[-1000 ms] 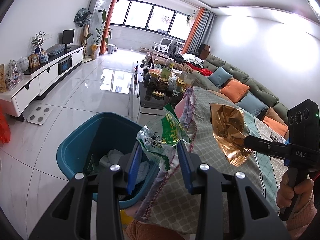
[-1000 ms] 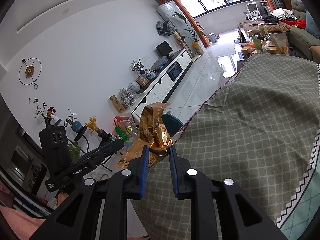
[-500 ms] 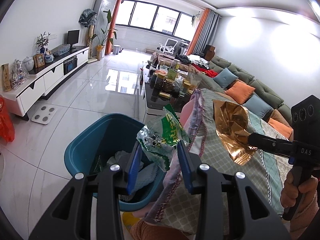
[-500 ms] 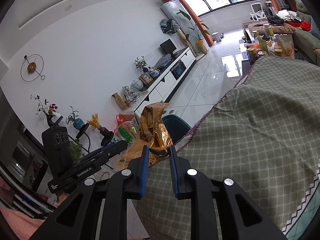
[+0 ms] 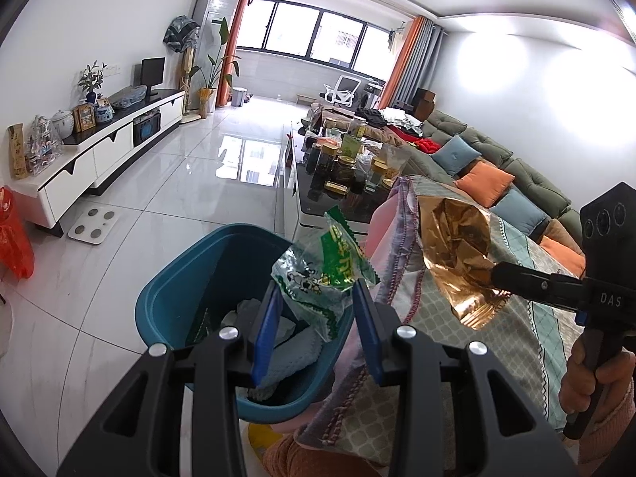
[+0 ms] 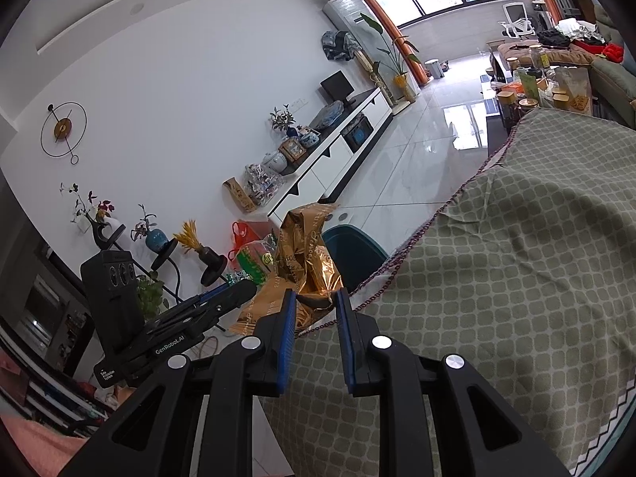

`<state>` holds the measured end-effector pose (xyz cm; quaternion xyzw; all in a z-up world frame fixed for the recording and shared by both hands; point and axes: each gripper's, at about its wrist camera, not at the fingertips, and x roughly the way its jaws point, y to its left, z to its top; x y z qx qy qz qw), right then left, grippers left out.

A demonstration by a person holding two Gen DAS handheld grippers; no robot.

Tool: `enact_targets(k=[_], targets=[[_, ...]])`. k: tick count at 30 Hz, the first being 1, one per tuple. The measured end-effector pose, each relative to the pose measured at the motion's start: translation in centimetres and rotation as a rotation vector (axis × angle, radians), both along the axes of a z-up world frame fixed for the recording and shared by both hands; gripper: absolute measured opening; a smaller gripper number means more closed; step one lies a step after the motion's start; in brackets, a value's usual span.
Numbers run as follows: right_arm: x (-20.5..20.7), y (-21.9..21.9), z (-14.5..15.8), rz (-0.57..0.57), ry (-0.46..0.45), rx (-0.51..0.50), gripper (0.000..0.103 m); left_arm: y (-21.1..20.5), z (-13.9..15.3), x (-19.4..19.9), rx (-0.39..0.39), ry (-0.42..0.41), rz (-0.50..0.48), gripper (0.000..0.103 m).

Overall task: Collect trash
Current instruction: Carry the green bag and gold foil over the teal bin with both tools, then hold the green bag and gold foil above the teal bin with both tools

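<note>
My left gripper (image 5: pixel 316 298) is shut on a green and clear snack wrapper (image 5: pixel 324 274) and holds it above the right rim of a teal trash bin (image 5: pixel 175 298) that has crumpled paper inside. My right gripper (image 6: pixel 314 302) is shut on a crumpled gold foil bag (image 6: pixel 308 254), held over the edge of the green-checked cloth (image 6: pixel 497 278). The gold bag (image 5: pixel 457 254) and right gripper (image 5: pixel 497 274) also show in the left wrist view, right of the bin. The bin (image 6: pixel 351 250) shows behind the gold bag in the right wrist view.
A coffee table with several jars (image 5: pixel 342 171) stands beyond the bin. A green sofa with cushions (image 5: pixel 497 175) runs along the right. A white TV cabinet (image 5: pixel 99 151) lines the left wall. A scale (image 5: pixel 91 226) and a red bag (image 5: pixel 14 246) lie on the tiled floor.
Both grippers keep their hold. The left gripper with the green wrapper has shifted further over the bin. The gold bag has moved slightly left toward the bin.
</note>
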<state>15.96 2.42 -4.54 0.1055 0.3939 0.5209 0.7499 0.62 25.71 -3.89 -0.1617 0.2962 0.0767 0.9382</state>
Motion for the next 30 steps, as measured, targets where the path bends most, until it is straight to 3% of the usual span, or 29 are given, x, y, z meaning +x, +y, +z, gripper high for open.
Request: enact_targets(k=[30], targets=[[0.5, 2.1, -0.6, 0.018, 0.005, -0.041, 0.02, 0.1, -0.8, 1.2, -0.005, 0.036, 0.04, 0.037]])
